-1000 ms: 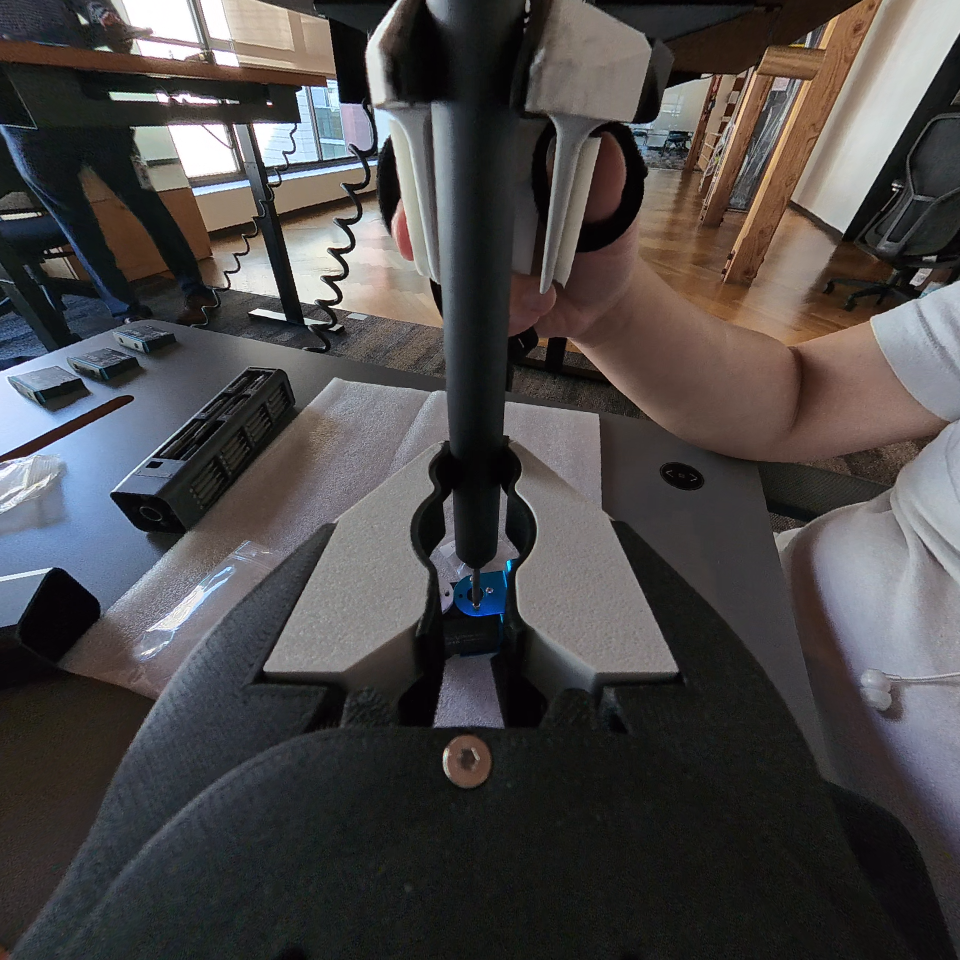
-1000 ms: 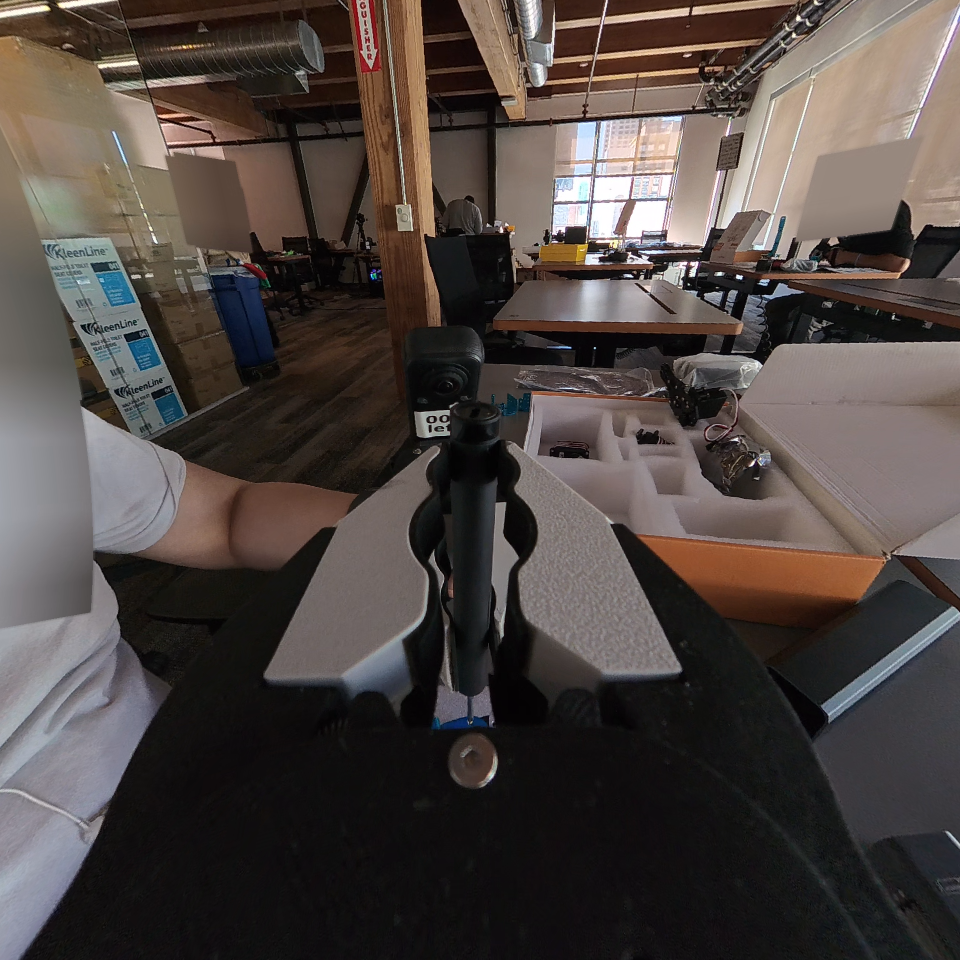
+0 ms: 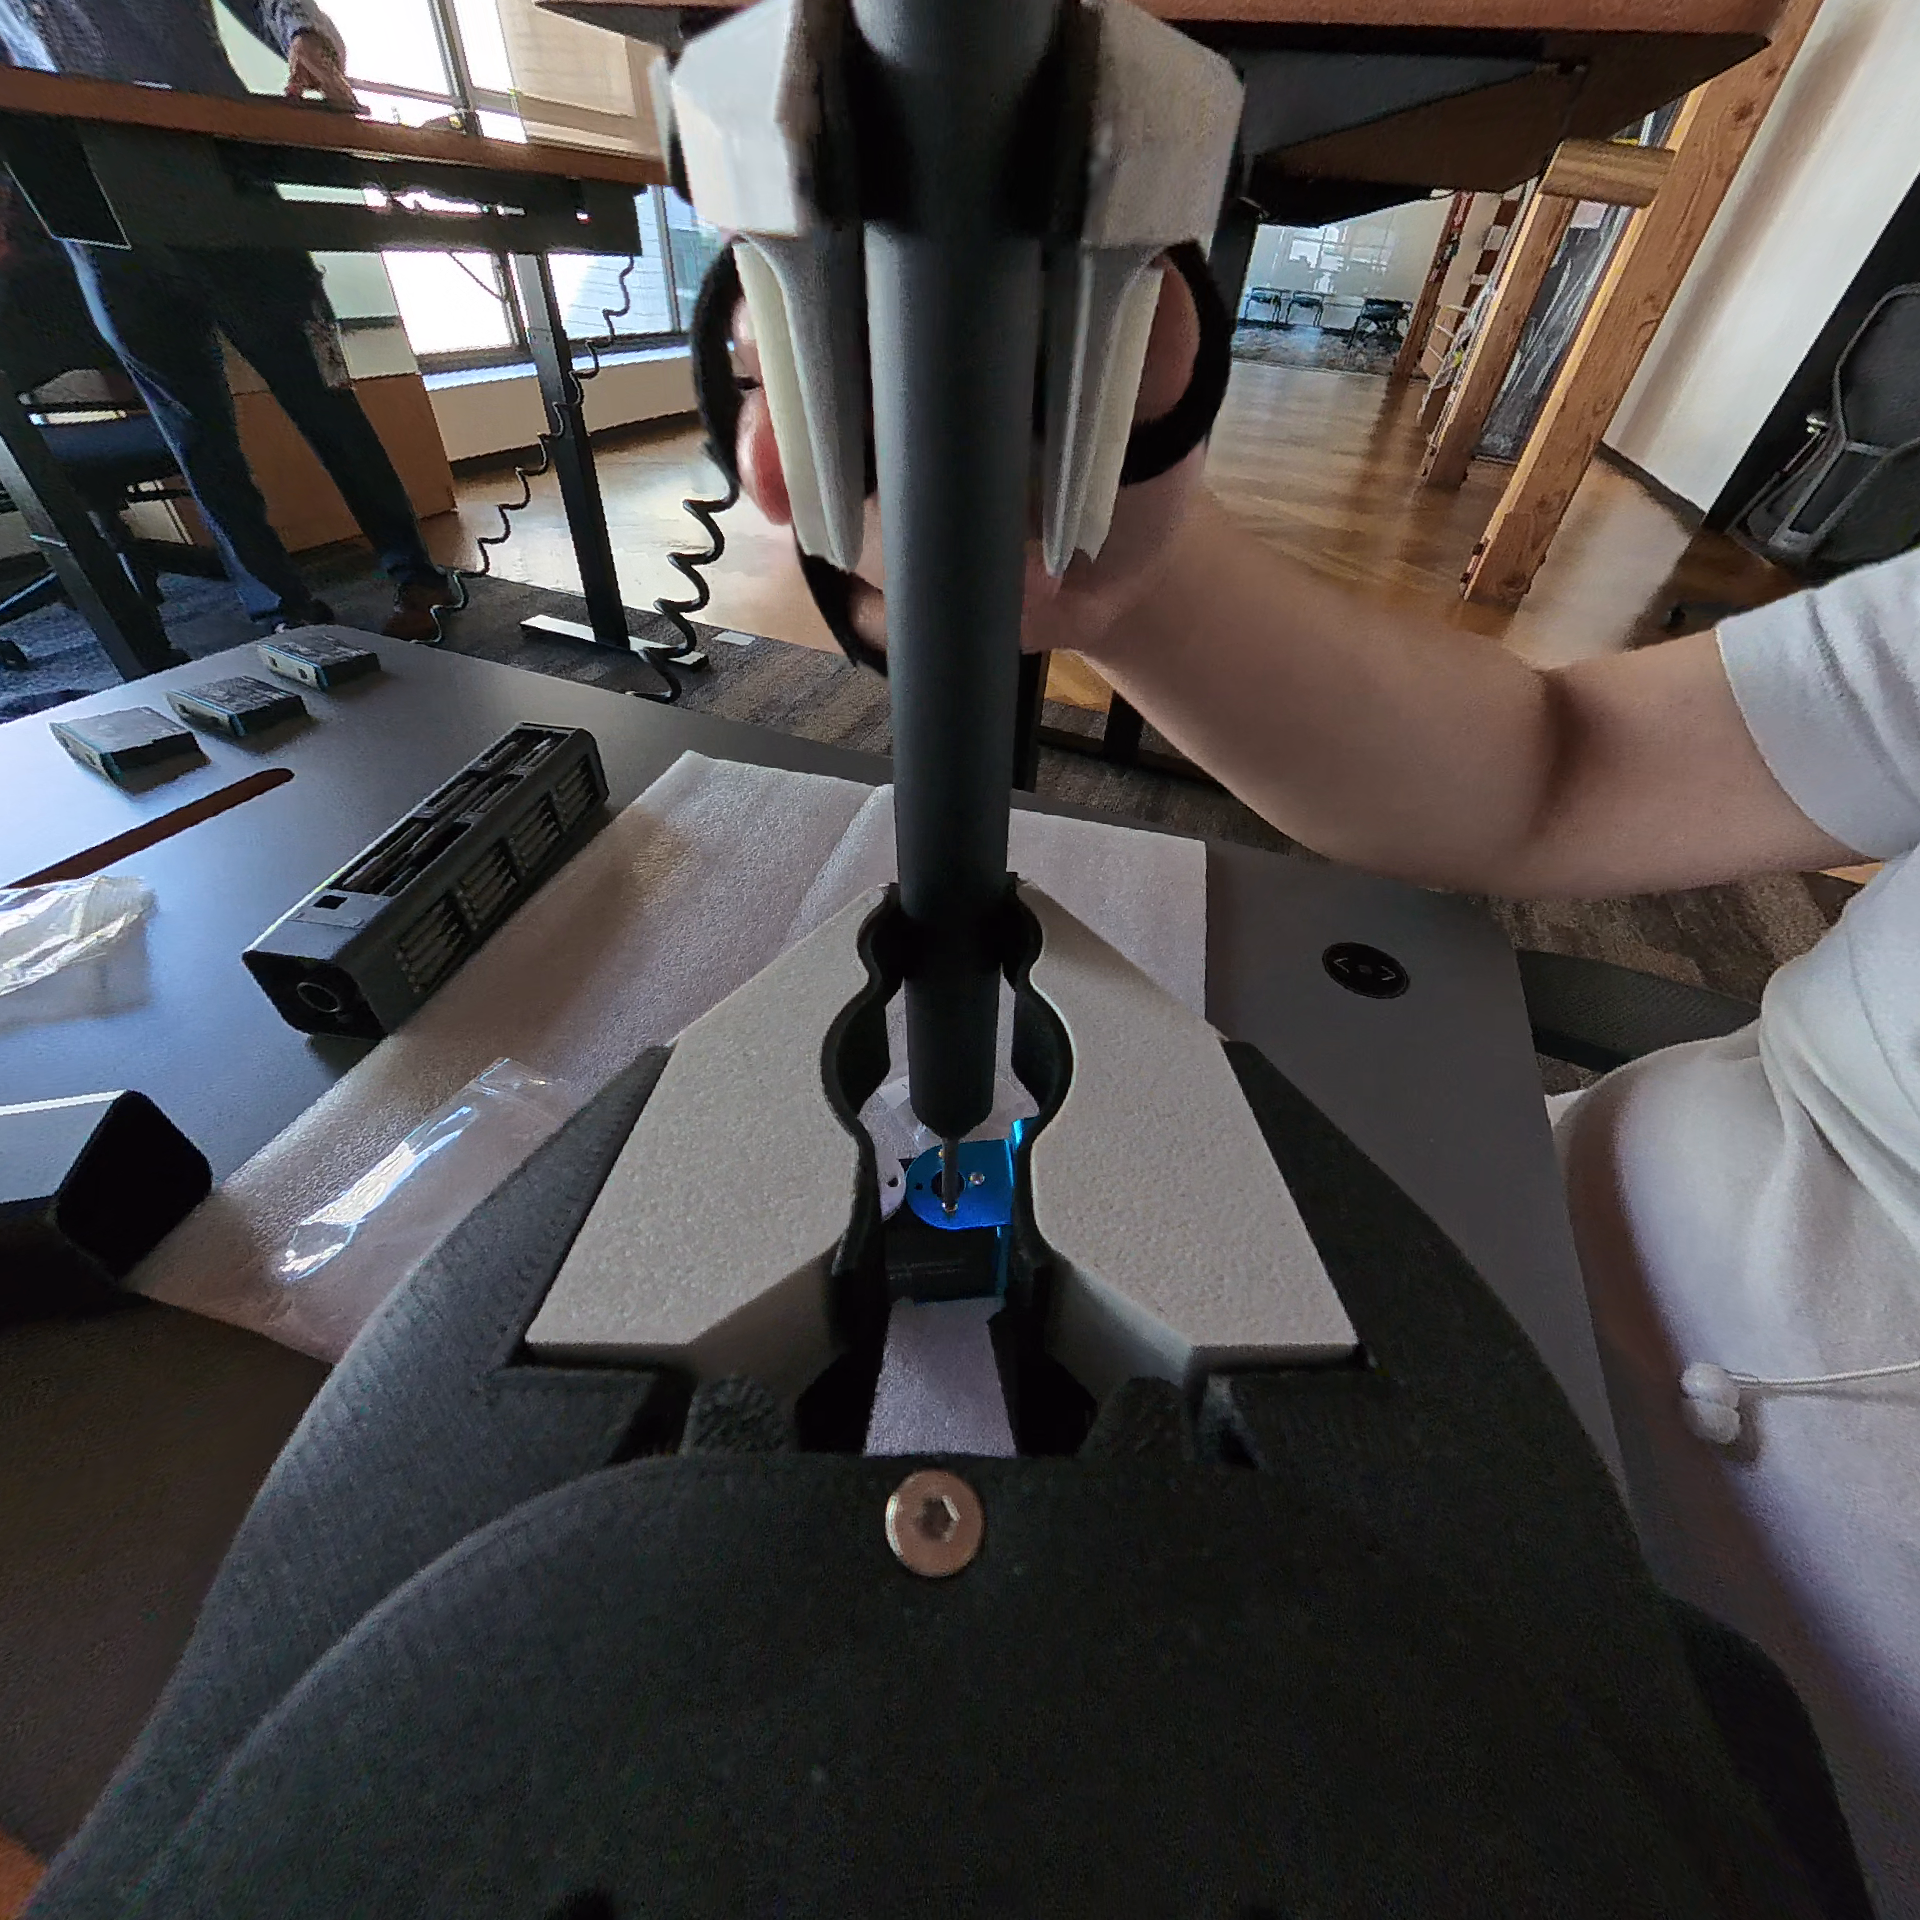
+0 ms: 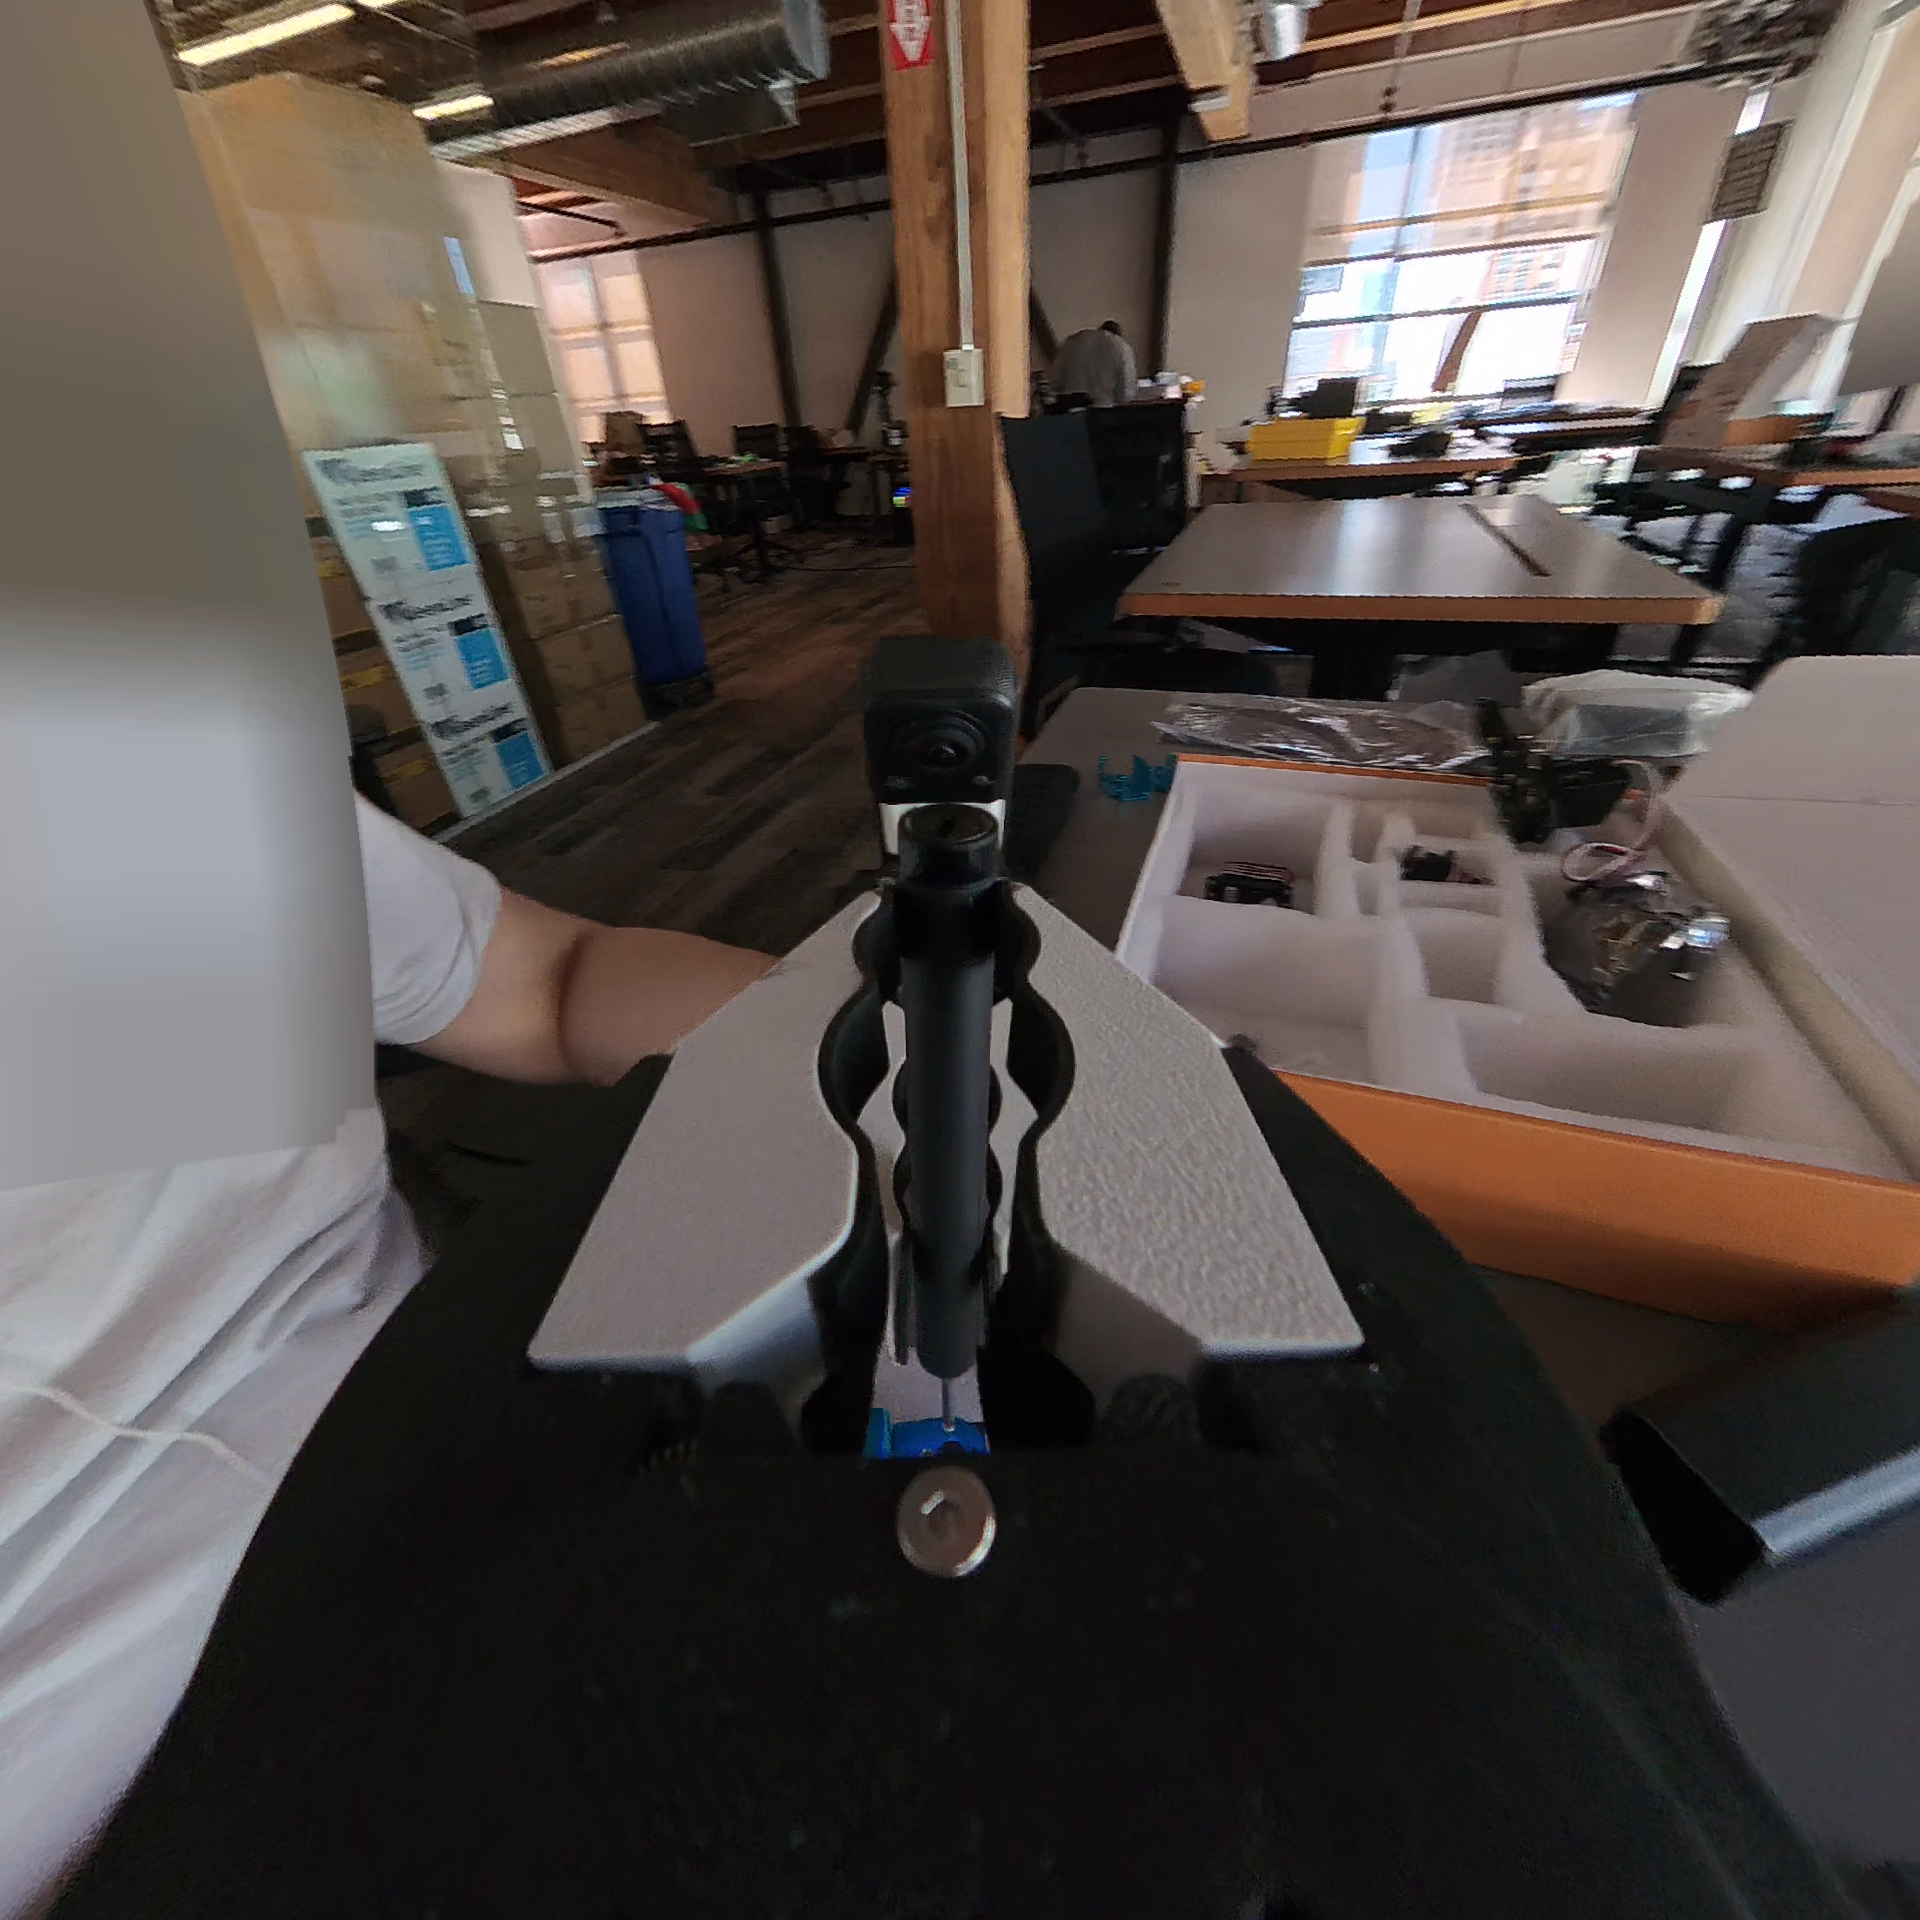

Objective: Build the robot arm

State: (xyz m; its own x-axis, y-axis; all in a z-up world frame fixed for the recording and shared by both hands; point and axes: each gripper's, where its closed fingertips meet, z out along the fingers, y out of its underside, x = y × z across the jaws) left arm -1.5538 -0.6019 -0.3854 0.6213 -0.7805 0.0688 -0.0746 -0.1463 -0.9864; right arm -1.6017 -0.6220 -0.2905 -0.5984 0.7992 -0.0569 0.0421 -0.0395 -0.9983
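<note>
**Screwdriver set on a clamped blue part**

The blue part sits on white foam on the table, clamped between the left tongs so it cannot turn. The right tongs are closed on the screwdriver, held upright, its tip on a screw. A black bit case lies nearby.

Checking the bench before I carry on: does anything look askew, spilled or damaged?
Nothing stands out. The screwdriver stands near upright, its tip on the blue bracket clamped in the left gripper. The bit case lies flat beside the foam sheet.
</note>
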